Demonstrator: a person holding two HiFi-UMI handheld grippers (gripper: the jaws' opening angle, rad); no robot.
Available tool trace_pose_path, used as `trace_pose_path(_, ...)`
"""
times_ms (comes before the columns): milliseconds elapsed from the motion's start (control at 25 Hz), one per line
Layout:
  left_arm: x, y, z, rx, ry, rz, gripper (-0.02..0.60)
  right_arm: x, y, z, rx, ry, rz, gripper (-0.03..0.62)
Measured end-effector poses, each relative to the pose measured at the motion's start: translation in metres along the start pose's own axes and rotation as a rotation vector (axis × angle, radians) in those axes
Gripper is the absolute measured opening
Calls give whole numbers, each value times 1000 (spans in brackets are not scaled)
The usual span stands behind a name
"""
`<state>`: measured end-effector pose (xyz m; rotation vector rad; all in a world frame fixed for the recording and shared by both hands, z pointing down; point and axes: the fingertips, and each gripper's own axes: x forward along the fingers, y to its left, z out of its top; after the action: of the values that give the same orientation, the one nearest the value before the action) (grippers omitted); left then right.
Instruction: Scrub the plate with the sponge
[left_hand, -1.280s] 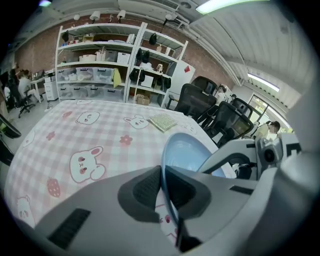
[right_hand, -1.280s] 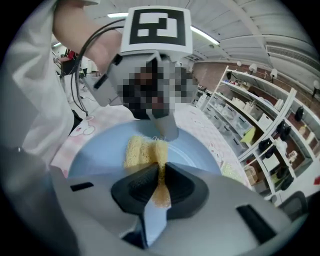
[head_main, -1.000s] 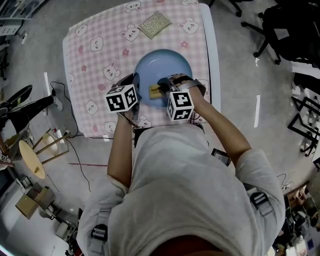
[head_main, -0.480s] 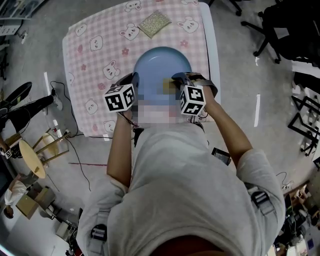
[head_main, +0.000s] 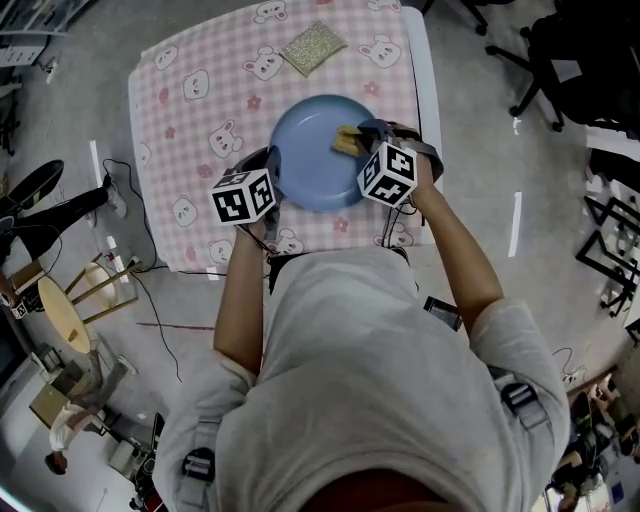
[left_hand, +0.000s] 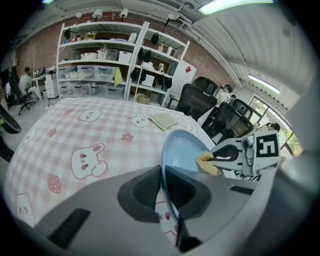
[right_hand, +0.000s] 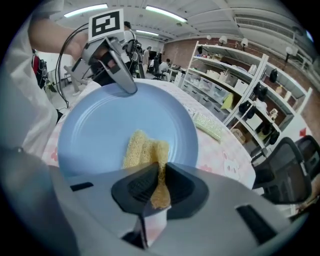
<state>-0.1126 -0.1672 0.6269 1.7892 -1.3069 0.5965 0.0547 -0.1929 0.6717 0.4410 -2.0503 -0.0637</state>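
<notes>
A round blue plate (head_main: 315, 160) lies on the pink checked tablecloth. My left gripper (head_main: 270, 170) is shut on its left rim; in the left gripper view the jaws (left_hand: 163, 182) pinch the plate's edge (left_hand: 182, 150). My right gripper (head_main: 364, 134) is shut on a yellow sponge (head_main: 347, 141), which rests on the plate's far right part. From the right gripper view the sponge (right_hand: 142, 147) runs out of the jaws (right_hand: 159, 182) onto the plate (right_hand: 100, 120). The left gripper (right_hand: 117, 70) shows at the plate's far rim there.
A green-gold scouring pad (head_main: 311, 48) lies on the cloth beyond the plate. The table's right edge (head_main: 428, 90) is close to the right gripper. Office chairs (head_main: 575, 55) stand at the right, and a wooden stool (head_main: 70, 315) at the left on the floor.
My right gripper has carried the sponge across the plate, from its near middle to its far right side. The left gripper has stayed on the rim.
</notes>
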Motion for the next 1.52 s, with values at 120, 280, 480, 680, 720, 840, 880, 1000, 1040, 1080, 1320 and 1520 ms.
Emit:
trace_pose_path(120,0,-1,0,0,-2,2,30,4,-10,4,9,0,-11,48)
trace_pose_path(280,-2,-4,4,9,-5,6,31,8,-25,15,22,6,-49,48)
trace_pose_path(480,-1,-7,5,9,-5,12,31,15,-38,35,19,-13,-86,46)
trace_pose_path(680,0,-7,5,7,-4,10,31,20,-37,51,-45,-47,-98,46)
trace_pose_path(720,1,-6,5,4,-4,10,31,21,-36,53,-59,-52,-98,46)
trace_pose_path(840,1,-3,5,4,-1,16,29,21,-25,61,-99,-70,-74,44)
trace_pose_path(880,1,-3,5,8,1,18,29,20,-20,63,-111,-76,-62,44)
trace_pose_path(1000,1,-4,5,14,9,22,29,16,-2,69,-147,-94,-29,44)
trace_pose_path(1040,1,-4,5,13,9,23,29,14,4,72,-158,-101,-16,44)
trace_pose_path(1080,1,-4,6,12,9,24,29,12,10,75,-170,-108,-3,44)
trace_pose_path(1320,3,-1,6,-3,8,26,28,7,43,87,-264,-143,46,44)
trace_pose_path(1520,2,1,3,-1,8,28,28,-2,73,83,-291,-157,125,44)
